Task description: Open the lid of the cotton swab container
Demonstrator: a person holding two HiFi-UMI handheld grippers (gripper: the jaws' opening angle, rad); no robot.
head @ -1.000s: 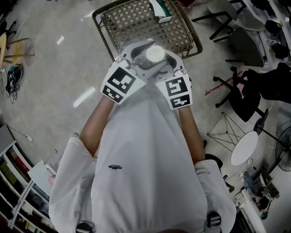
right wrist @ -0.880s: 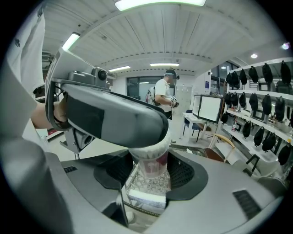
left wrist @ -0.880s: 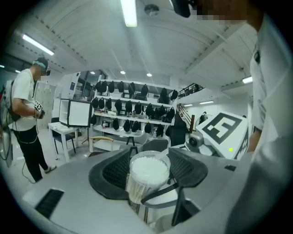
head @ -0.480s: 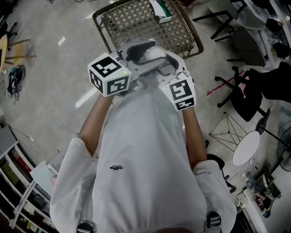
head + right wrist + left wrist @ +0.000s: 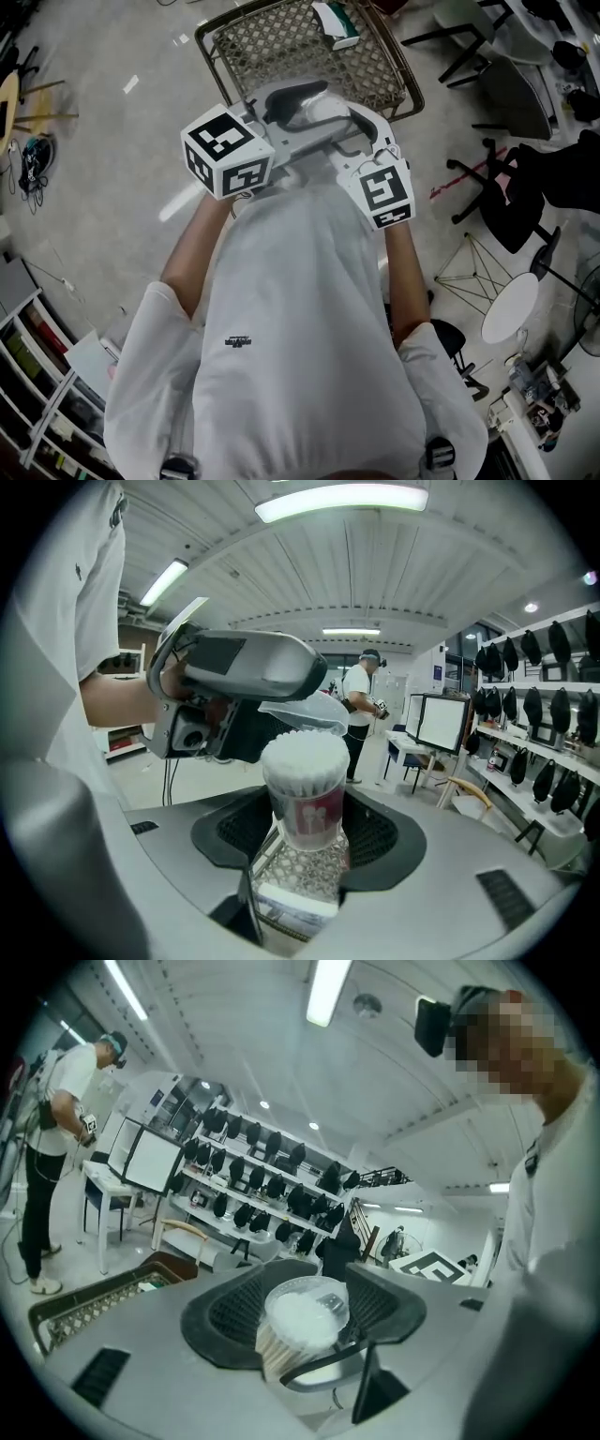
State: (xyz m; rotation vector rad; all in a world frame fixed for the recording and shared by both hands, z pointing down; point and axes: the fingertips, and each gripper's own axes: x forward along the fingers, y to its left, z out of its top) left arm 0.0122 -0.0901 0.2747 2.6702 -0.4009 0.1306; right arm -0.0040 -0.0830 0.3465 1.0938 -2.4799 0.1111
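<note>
Right gripper view gives me the cotton swab container [image 5: 305, 794] upright between the right gripper [image 5: 305, 834] fingers, which are clamped on its body, white swab heads bare. The clear lid [image 5: 302, 712] sits tilted just above them, pinched in the left gripper [image 5: 305, 1314] fingers. I judge the opening essentially done; only drawing the lid clear remains, though I cannot tell whether one edge is attached. Everything hangs mid-air before the person's chest. A wire basket [image 5: 208, 58] sits on the floor beyond, and nothing blocks the way.
</note>
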